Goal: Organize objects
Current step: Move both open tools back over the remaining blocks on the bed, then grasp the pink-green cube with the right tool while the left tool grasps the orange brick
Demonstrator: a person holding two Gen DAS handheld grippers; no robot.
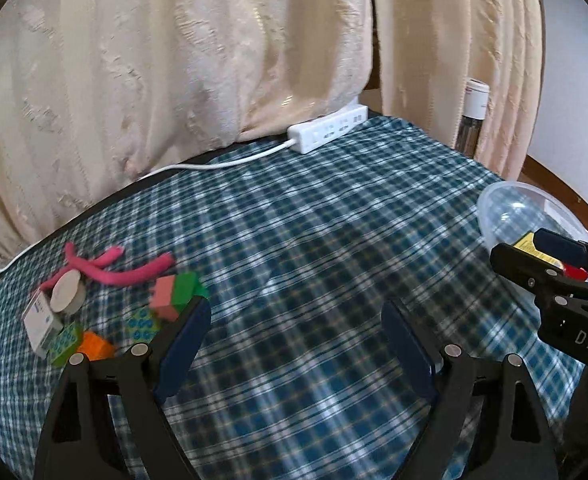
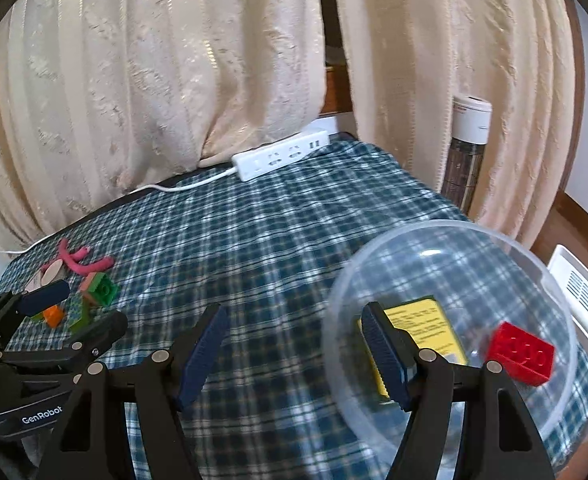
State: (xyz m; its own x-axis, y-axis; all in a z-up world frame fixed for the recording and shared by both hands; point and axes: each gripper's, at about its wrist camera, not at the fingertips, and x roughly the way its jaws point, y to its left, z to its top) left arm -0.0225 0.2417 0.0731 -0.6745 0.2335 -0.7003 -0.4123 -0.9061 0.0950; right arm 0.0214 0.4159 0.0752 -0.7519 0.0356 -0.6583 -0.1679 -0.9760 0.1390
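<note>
Far left on the tabletop (image 1: 314,240), drop your wide-open, empty left gripper (image 1: 294,344) squarely over one block (image 1: 174,294), right gripper (image 2: 294,356) likewise empty.

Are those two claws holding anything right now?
No. The left claw and right claw are both open with only the checked cloth between their fingers. The toys and bowl are untouched.

The clear bowl (image 1: 506,208) is cut off by the right edge in the left wrist view, with the right gripper (image 1: 534,256) covering its near side. From the right wrist, the yellow card (image 2: 426,320) sits half behind the right finger, print way too blurry to read. The block pile (image 2: 90,300) beyond the left gripper (image 2: 78,312) is partly blocked too.
</note>
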